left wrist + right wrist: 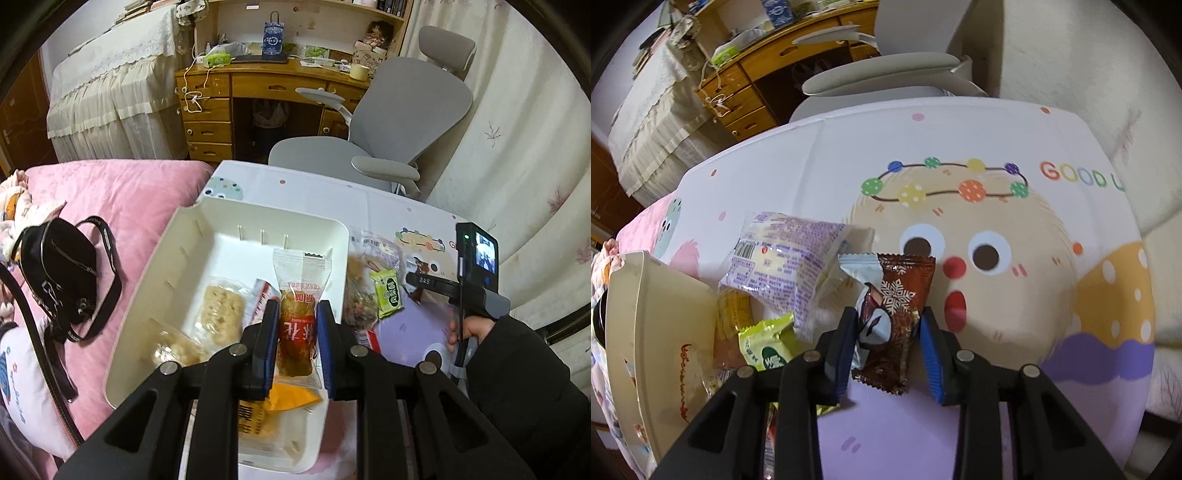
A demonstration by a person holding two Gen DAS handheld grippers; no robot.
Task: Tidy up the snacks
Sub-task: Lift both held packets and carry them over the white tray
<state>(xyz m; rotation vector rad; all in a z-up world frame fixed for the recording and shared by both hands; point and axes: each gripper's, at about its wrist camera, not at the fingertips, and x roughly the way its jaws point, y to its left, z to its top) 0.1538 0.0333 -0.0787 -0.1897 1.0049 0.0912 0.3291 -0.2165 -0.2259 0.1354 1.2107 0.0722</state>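
My left gripper (297, 325) is shut on a clear packet with a red label (297, 317) and holds it above the cream bin (147, 295). In the bin lie a pale cracker packet (221, 314) and other wrapped snacks. My right gripper (888, 332) is shut on a brown snowflake-print packet (895, 317) above the cartoon-print table (960, 140); that gripper also shows in the left wrist view (417, 284). A purple-print bag (786, 266) and a green packet (764, 343) lie left of it, next to the bin's wall (657, 325).
A pink quilt (122, 192) with a black bag (62, 273) lies left of the bin. A grey office chair (388, 122) and a wooden desk (258, 85) stand beyond the table. A curtain (517, 110) hangs at the right.
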